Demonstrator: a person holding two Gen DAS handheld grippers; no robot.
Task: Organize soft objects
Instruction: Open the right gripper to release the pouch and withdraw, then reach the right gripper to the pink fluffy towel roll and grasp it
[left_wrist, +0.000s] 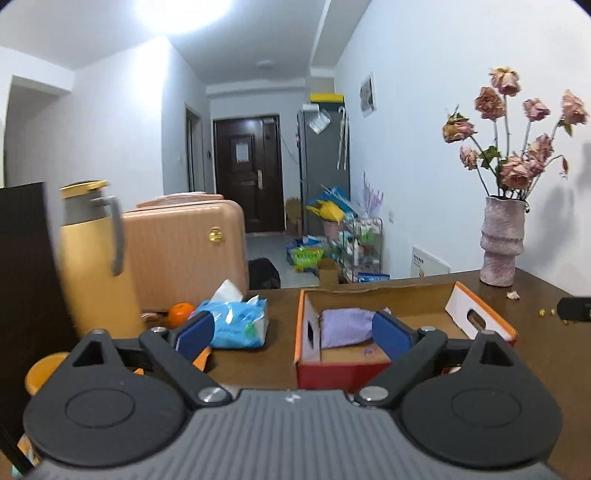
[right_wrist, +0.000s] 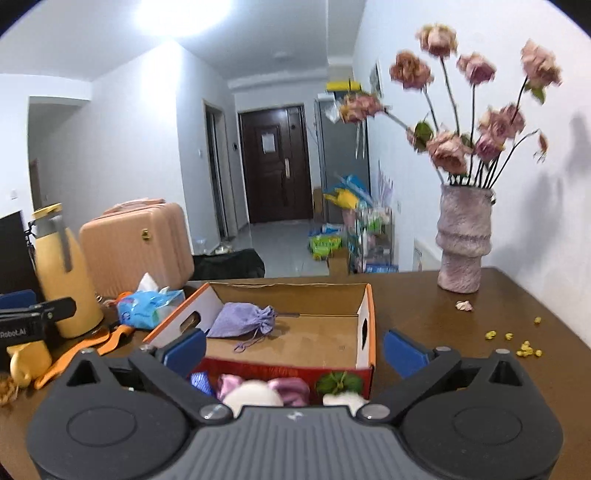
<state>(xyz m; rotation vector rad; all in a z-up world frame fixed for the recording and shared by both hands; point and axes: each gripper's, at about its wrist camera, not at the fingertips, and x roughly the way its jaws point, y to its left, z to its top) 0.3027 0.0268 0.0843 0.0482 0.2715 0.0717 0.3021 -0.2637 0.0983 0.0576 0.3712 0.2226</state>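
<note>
**Both hands empty, more soft things to pick up**

My left hand-held gripper (left_wrist: 293, 330) is spread wide with nothing in it. My right hand-held gripper (right_wrist: 293, 350) is spread wide too, also holding nothing.

The small purple cloth drawstring pouch (right_wrist: 242, 321) lies inside the open cardboard box with orange edges (right_wrist: 367, 325). Just below my right hand-held gripper, in front of the box, I see a soft pink and white plush toy (right_wrist: 258, 391). It is partly hidden, so I could grab it badly and drop it.

The box is light. If I bump its wall, I think it could slide or tip.

The tall pink bumpy vase of dried roses (right_wrist: 463, 240) stands near the box on the right. A wide swing could knock it over. On the left, the blue plastic tissue pack (left_wrist: 238, 321) and the yellow jug with a grey handle (left_wrist: 96, 254) sit close.

The brown wooden tabletop (right_wrist: 424, 325) has yellow crumbs on it. Behind is a white room with a pink suitcase (left_wrist: 184, 251) and a dark door (left_wrist: 247, 173).
</note>
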